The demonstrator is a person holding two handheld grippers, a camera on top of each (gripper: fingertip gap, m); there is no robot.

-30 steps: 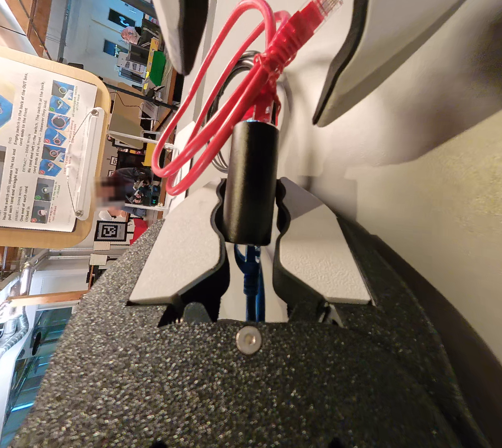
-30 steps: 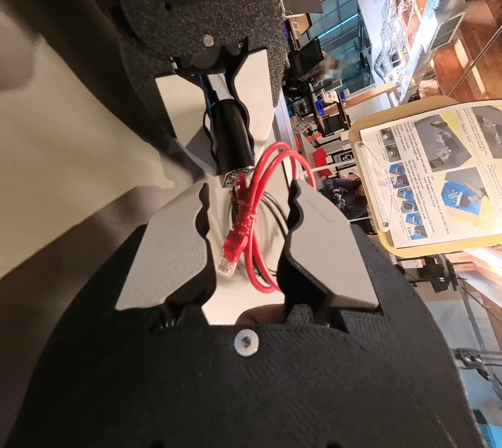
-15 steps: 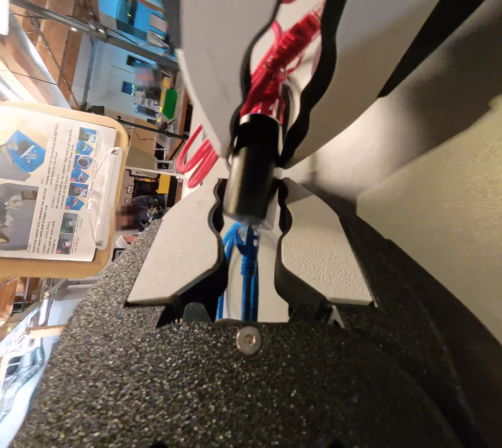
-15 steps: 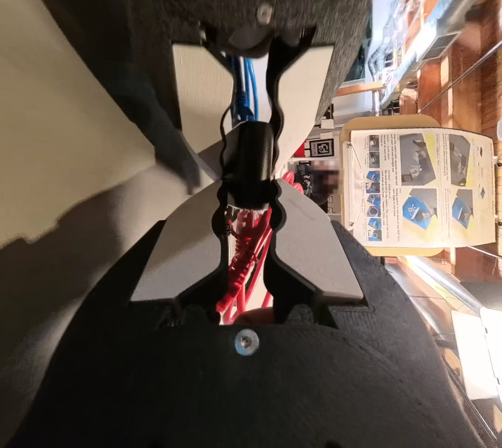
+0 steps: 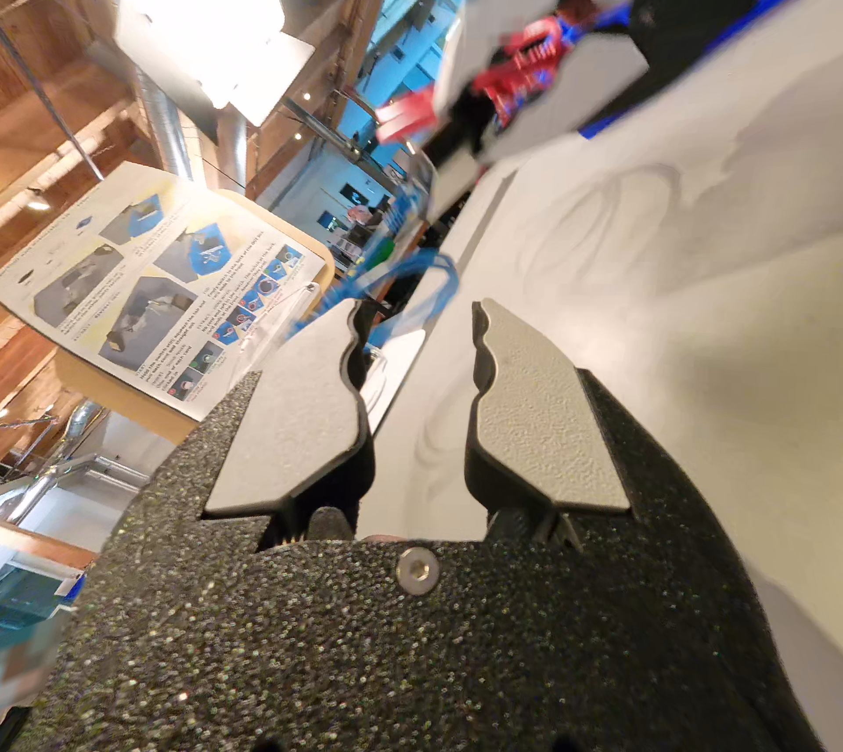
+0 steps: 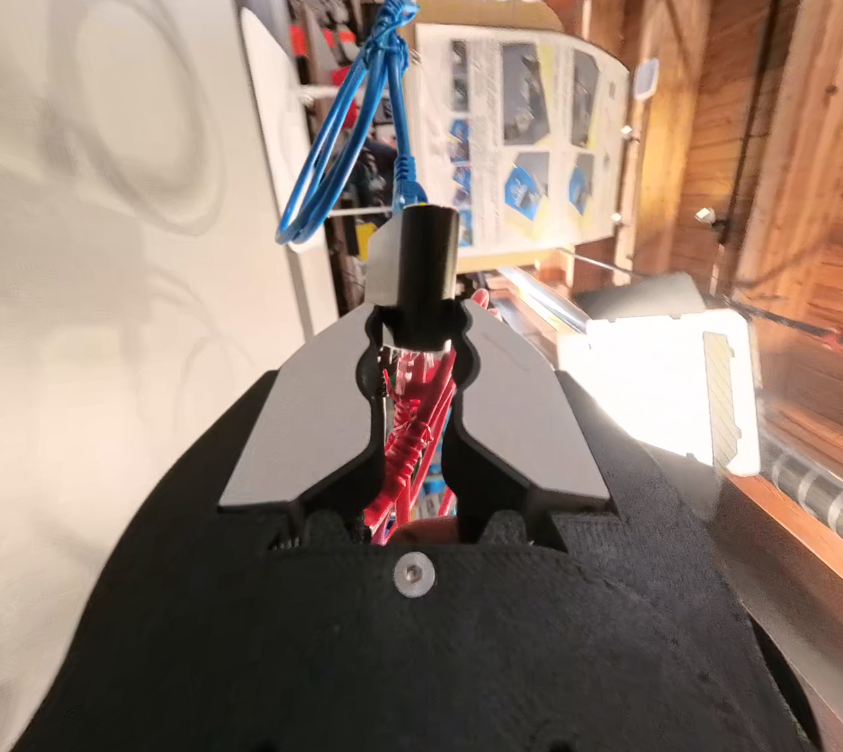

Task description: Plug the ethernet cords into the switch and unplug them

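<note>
Switch (image 6: 426,269) between right gripper (image 6: 417,322) fingers; one cord (image 6: 346,146) plugged ahead, other cord (image 6: 410,433) behind

Left gripper (image 5: 413,310): coarse black speckled housing, glittery grain. Two pale grey textured fingers (image 5: 533,401), black-edged, wavy scalloped inner profiles. One silver hex-socket screw (image 5: 417,570) centred below the finger roots.

Right gripper (image 6: 419,319): same build, matte black housing with finer grain. Smooth grey fingers (image 6: 314,424), black rims, notched inner contours. Single silver screw (image 6: 414,573) at centre.
</note>
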